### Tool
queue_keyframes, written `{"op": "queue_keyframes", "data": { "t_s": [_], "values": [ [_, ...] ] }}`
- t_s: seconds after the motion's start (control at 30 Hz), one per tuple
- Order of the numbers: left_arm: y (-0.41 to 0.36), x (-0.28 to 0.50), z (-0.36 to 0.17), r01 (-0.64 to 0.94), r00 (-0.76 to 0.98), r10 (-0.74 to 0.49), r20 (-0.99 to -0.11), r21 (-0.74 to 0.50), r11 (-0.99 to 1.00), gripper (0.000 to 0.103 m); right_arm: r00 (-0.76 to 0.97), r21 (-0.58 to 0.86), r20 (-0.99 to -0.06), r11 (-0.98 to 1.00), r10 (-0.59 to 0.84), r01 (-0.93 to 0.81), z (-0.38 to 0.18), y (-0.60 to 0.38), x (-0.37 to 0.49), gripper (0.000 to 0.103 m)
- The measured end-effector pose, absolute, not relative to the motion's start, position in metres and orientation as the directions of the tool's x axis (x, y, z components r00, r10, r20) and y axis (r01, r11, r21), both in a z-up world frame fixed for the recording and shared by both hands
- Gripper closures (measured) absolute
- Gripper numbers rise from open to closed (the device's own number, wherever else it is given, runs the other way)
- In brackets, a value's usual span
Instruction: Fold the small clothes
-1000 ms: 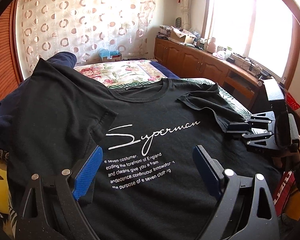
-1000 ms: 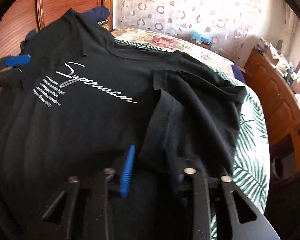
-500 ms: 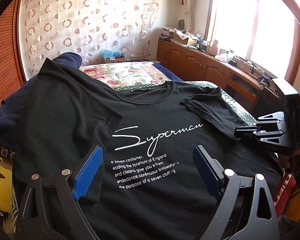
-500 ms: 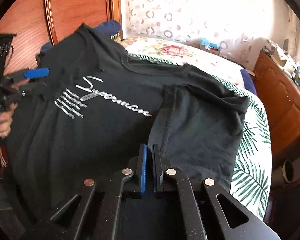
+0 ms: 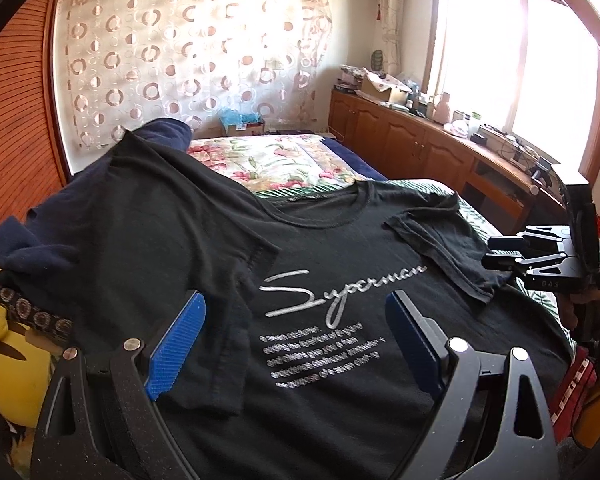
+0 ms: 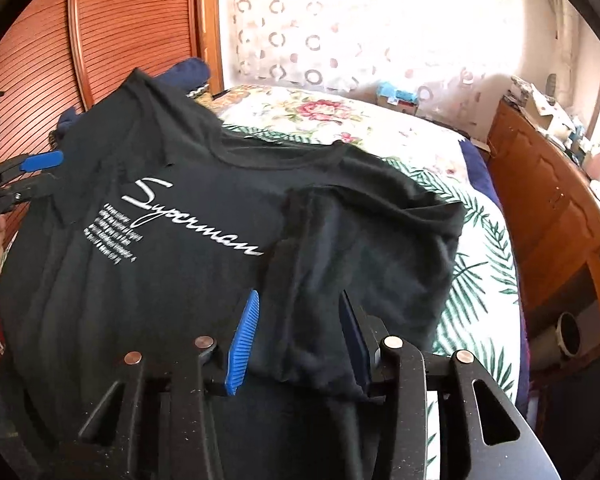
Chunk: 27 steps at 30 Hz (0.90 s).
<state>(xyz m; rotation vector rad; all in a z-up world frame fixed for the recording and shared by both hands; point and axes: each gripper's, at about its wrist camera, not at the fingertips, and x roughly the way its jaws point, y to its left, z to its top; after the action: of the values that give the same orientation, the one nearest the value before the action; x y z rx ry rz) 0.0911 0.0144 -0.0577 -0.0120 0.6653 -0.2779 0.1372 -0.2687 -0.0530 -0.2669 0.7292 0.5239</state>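
A black T-shirt (image 5: 340,240) with white "Superman" print lies face up on the bed; it also shows in the right wrist view (image 6: 172,264). Both sleeves are folded inward over the chest. My left gripper (image 5: 296,340) is open and empty, just above the left folded sleeve (image 5: 204,312) and the print. My right gripper (image 6: 296,336) is open, its jaws on either side of the right folded sleeve's (image 6: 364,248) lower edge, not closed on it. The right gripper shows at the far right of the left wrist view (image 5: 496,254). The left gripper shows at the left edge of the right wrist view (image 6: 44,170).
The bed has a leaf-print sheet (image 6: 480,264) and a floral quilt (image 5: 272,164) beyond the collar. A navy garment (image 5: 168,132) lies past the left shoulder. Wooden cabinets (image 5: 420,152) run along the right wall. A wooden wardrobe (image 6: 132,24) stands at the left.
My right gripper went from open to shut half a second ago, and now stands open again around the sleeve edge. The left gripper drew back slightly and stayed open.
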Motion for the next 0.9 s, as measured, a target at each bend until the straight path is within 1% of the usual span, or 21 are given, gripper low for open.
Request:
{"op": "queue_keyframes", "data": {
  "t_s": [0.33, 0.5, 0.53, 0.57, 0.6, 0.8, 0.9],
  "values": [
    [0.052, 0.108, -0.045, 0.165, 0.785, -0.176, -0.594, -0.075, 0.984, 0.011, 0.670, -0.083, -0.693, 0.893, 0.267, -0.442, -0.064, -0.291, 0.188, 0.059],
    [0.067, 0.120, -0.038, 0.131, 0.797, -0.136, -0.588, -0.052, 0.990, 0.011, 0.667, -0.069, -0.697, 0.901, 0.264, -0.429, -0.068, -0.296, 0.201, 0.058],
    [0.070, 0.123, -0.037, 0.127, 0.798, -0.132, -0.588, -0.051, 0.991, 0.011, 0.662, -0.061, -0.701, 0.902, 0.267, -0.428, -0.069, -0.297, 0.204, 0.056],
    [0.073, 0.127, -0.036, 0.123, 0.798, -0.129, -0.589, -0.050, 0.991, 0.011, 0.659, -0.052, -0.703, 0.904, 0.269, -0.424, -0.069, -0.298, 0.207, 0.046],
    [0.076, 0.131, -0.034, 0.121, 0.797, -0.126, -0.590, -0.048, 0.991, 0.011, 0.658, -0.044, -0.703, 0.908, 0.269, -0.418, -0.070, -0.299, 0.210, 0.040],
    [0.085, 0.158, -0.031, 0.119, 0.784, -0.089, -0.615, 0.008, 0.993, 0.011, 0.646, -0.018, -0.718, 0.920, 0.260, -0.391, -0.072, -0.307, 0.243, 0.040],
    [0.092, 0.169, -0.030, 0.120, 0.773, -0.091, -0.628, 0.004, 0.993, 0.011, 0.631, 0.001, -0.727, 0.919, 0.271, -0.394, -0.075, -0.308, 0.262, 0.040]
  ]
}}
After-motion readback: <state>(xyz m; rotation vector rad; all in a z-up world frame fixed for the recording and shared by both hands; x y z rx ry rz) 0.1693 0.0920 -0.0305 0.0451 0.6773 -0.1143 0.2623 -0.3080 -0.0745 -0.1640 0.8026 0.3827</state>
